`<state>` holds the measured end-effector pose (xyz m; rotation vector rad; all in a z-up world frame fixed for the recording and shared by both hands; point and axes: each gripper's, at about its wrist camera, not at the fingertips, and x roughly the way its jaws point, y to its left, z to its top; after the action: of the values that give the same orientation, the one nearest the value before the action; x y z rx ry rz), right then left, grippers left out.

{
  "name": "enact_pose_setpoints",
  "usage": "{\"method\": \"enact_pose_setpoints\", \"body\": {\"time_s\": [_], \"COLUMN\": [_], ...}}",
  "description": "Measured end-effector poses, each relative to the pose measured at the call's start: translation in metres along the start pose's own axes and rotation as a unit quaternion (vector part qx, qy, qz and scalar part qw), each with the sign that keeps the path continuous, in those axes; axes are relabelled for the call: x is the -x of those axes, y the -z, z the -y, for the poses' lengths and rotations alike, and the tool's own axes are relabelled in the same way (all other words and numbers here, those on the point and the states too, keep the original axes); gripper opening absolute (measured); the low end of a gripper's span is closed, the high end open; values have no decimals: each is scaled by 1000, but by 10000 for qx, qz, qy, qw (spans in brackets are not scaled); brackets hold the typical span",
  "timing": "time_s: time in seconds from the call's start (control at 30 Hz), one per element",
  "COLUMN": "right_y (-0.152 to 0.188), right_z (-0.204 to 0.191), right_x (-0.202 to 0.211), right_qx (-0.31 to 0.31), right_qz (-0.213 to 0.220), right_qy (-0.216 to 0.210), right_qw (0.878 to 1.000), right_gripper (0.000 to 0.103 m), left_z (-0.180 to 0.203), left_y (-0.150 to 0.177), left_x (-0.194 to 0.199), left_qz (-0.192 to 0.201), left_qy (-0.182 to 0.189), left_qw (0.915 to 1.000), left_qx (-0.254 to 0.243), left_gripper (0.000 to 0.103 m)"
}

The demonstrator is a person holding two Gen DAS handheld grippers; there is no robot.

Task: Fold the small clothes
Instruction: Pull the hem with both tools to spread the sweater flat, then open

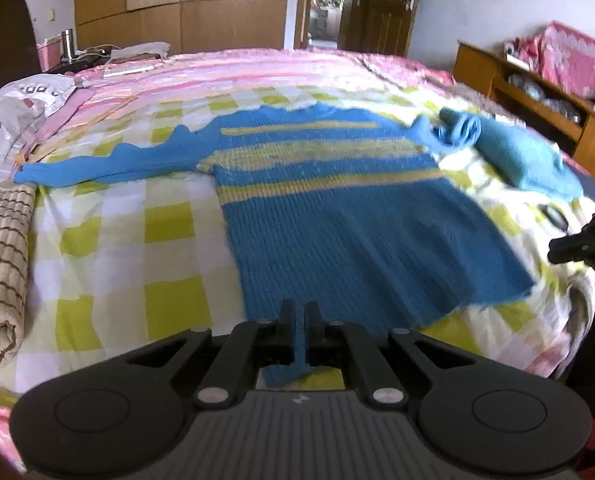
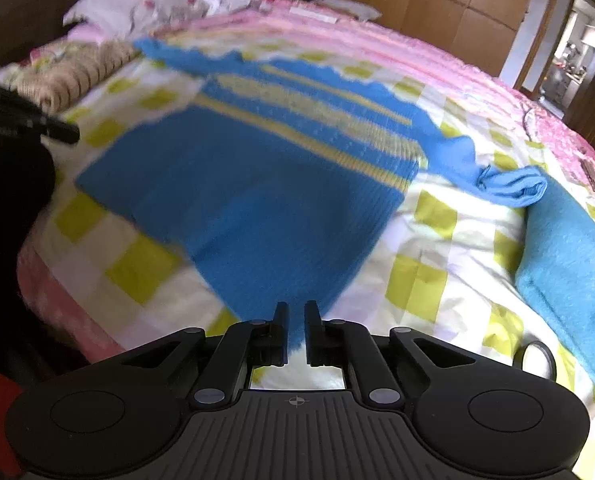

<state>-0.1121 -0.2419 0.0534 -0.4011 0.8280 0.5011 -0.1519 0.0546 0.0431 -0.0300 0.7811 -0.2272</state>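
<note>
A small blue knit sweater (image 1: 337,208) with yellow stripes lies spread flat on the checked bedspread (image 1: 137,248), its left sleeve stretched out and its right sleeve bunched up. My left gripper (image 1: 296,312) is shut on the sweater's bottom hem at its left corner. My right gripper (image 2: 296,314) is shut on the hem of the sweater (image 2: 257,184) at the other bottom corner. The right gripper also shows at the right edge of the left wrist view (image 1: 569,246), and the left gripper at the left edge of the right wrist view (image 2: 57,134).
A folded teal cloth (image 1: 525,160) lies right of the sweater, also in the right wrist view (image 2: 569,272). A rolled beige striped blanket (image 1: 1,264) lies at the bed's left. Pillows (image 1: 13,116) sit beyond it. A wooden bedside shelf (image 1: 537,96) stands on the right.
</note>
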Motion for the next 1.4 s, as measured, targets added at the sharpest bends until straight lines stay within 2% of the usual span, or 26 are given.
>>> {"method": "enact_pose_setpoints", "body": {"time_s": [0.1, 0.2, 0.3, 0.47, 0.57, 0.73, 0.93, 1.03, 1.13, 1.23, 1.4], "right_y": [-10, -21, -21, -2, 8, 12, 17, 16, 13, 10, 7], "right_z": [-1, -3, 1, 22, 35, 43, 49, 49, 44, 36, 34], "right_x": [0, -19, -43, -71, -70, -70, -60, -50, -38, -34, -42], "right_qx": [-239, -486, -623, -1031, -1231, -1162, -1491, -1692, -1729, -1541, -1735], "right_qz": [294, 334, 144, -588, -662, -696, -673, -476, -154, 16, 12], "right_qy": [-62, -52, 38, 405, 419, 601, 564, 602, 720, 908, 714], "right_qw": [9993, 9982, 9979, 9921, 9893, 9890, 9849, 9826, 9822, 9839, 9822], "right_gripper": [10, 10, 10, 11, 13, 14, 15, 15, 19, 20, 20], "left_z": [2, 17, 30, 26, 21, 23, 26, 33, 40, 43, 45], "left_y": [-7, -14, -17, -9, -6, -1, -7, -14, -20, -21, -9], "left_x": [-9, -32, -57, -81, -83, -77, -64, -58, -60, -71, -87], "left_qz": [119, 64, -228, -836, -1068, -1245, -960, -722, -511, -532, -843], "left_qy": [107, 159, 23, -421, -498, -669, -556, -483, -478, -373, -333], "left_qw": [9996, 9995, 9994, 9949, 9918, 9894, 9931, 9957, 9974, 9976, 9953], "left_qx": [221, 254, 245, 366, 490, 330, 389, 330, 194, 227, 331], "left_gripper": [12, 12, 13, 13, 13, 13, 13, 16, 21, 22, 22]}}
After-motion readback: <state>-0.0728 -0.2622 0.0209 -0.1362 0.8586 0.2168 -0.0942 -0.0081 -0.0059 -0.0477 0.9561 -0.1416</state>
